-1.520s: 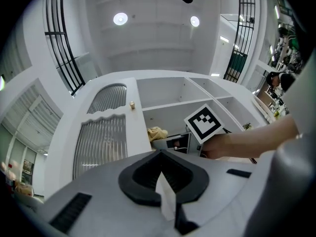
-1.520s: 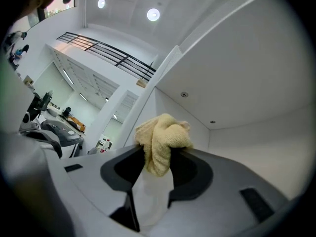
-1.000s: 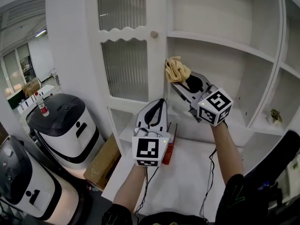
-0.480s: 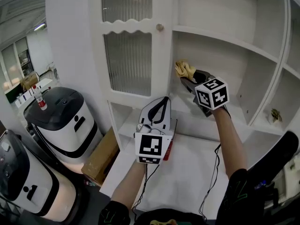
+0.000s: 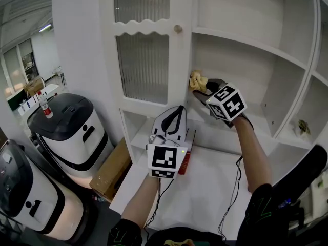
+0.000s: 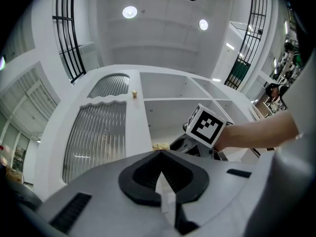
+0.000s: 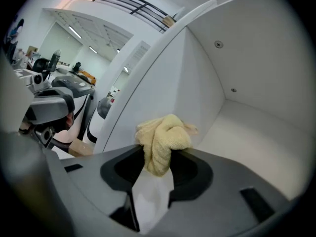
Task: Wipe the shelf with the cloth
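Observation:
The yellow cloth (image 5: 197,81) is bunched between the jaws of my right gripper (image 5: 204,87), which is shut on it. It is held inside an open compartment of the white shelf unit (image 5: 246,45), against the compartment's left wall. In the right gripper view the cloth (image 7: 162,141) sticks out past the right gripper (image 7: 155,174), with the shelf board (image 7: 256,127) to its right. My left gripper (image 5: 175,115) is lower, in front of the lower shelf, shut with nothing in it. The left gripper view shows the left gripper (image 6: 165,191) closed, and the cloth (image 6: 160,146) beyond it.
A ribbed-glass cabinet door (image 5: 146,60) with a round knob (image 5: 178,28) borders the compartment on the left. A red item (image 5: 184,160) stands by the left gripper. Two white-and-black machines (image 5: 66,132) and a cardboard box (image 5: 110,173) sit lower left. A small object (image 5: 303,126) lies on a right shelf.
My right gripper has moved slightly left and down with the cloth, closer to the compartment's left wall. The left gripper has stayed where it was.

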